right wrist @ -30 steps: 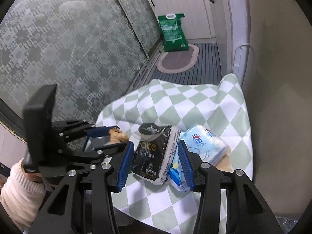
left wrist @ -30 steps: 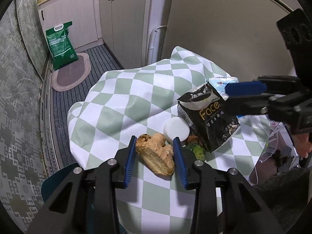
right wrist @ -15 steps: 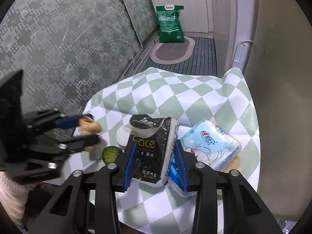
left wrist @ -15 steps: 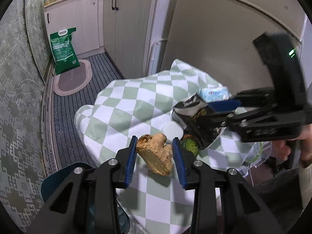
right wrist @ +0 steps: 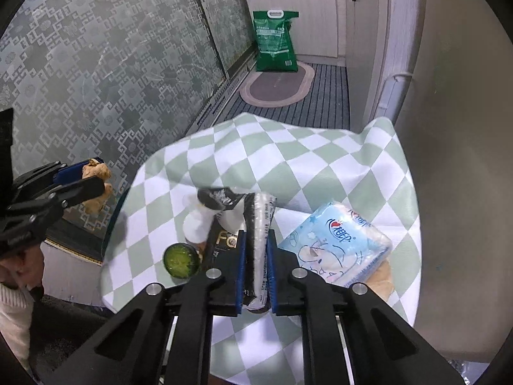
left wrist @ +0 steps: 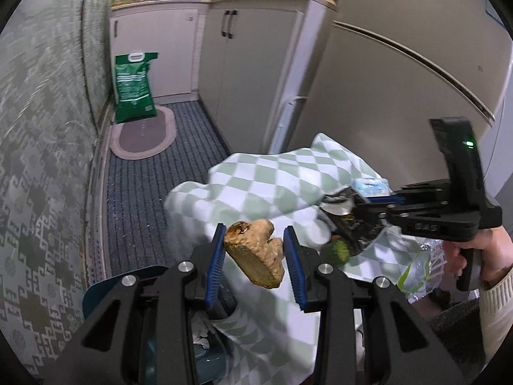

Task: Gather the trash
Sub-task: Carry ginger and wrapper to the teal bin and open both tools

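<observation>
left gripper (left wrist: 253, 261) pinching a ginger chunk (left wrist: 255, 258) at frame centre, teal bin (left wrist: 105, 288) only in left view lower left, right gripper (right wrist: 255, 268) clamped on black wrapper (right wrist: 253, 224), tissue pack (right wrist: 336, 250) right of it, checkered cloth (right wrist: 320, 166), green sack (right wrist: 275, 41) up top

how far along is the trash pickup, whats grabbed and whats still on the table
Nothing clearly binned yet. In hand: the left gripper holds a ginger piece lifted off the cloth; the right gripper pinches a black snack wrapper. Left on the checkered tablecloth: a green lid, a white cap and a blue tissue pack.
</observation>
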### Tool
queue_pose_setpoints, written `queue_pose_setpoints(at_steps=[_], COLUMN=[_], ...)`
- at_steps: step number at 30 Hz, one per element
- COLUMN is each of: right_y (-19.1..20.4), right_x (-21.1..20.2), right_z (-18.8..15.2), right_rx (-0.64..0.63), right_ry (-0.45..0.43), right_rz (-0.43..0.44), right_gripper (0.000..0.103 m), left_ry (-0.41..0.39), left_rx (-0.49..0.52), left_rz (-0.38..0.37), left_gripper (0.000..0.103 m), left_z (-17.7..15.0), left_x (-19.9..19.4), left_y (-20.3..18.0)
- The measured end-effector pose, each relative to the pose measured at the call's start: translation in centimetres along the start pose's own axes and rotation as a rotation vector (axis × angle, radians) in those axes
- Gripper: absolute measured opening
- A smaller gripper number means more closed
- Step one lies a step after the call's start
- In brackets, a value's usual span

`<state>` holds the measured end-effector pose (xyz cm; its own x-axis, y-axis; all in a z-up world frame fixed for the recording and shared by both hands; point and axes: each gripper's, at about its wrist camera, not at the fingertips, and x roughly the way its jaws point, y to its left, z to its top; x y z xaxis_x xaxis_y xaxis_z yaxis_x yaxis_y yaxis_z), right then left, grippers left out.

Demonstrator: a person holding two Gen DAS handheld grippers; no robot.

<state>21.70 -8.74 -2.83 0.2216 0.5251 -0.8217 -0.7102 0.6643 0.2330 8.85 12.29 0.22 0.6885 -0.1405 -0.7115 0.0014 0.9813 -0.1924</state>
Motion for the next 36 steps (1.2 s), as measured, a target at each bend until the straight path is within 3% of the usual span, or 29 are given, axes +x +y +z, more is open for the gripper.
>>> queue_pose_setpoints(at_steps=[9, 21, 29, 36], right_y=[0.9, 6.9, 11.3, 16.9], right_x=[-3.3, -3.3, -0.9, 4.8], right_z=[1.3, 4.0, 5.0, 4.7], right_rx=[0.0, -0.067, -0.115, -0.188], right_ry=[-0.108, -0.17, -0.137, -0.018], right_rz=[0.016, 0.132, 0.191, 0.217], right_gripper=[0.01, 0.01, 0.01, 0.01], left_ry=[0.022, 0.179, 0.225, 0.211], left_rx=[-0.093, -0.174, -0.237, -0.246], left_rz=[0.1, 0.242, 0.287, 0.29], left_gripper=[0.038, 0.038, 0.038, 0.038], left_z=[-1.4, -5.6, -6.9, -6.8], left_x=[-0.9, 0.5, 0.5, -0.1], left_y=[4.9, 11.4, 14.3, 14.6])
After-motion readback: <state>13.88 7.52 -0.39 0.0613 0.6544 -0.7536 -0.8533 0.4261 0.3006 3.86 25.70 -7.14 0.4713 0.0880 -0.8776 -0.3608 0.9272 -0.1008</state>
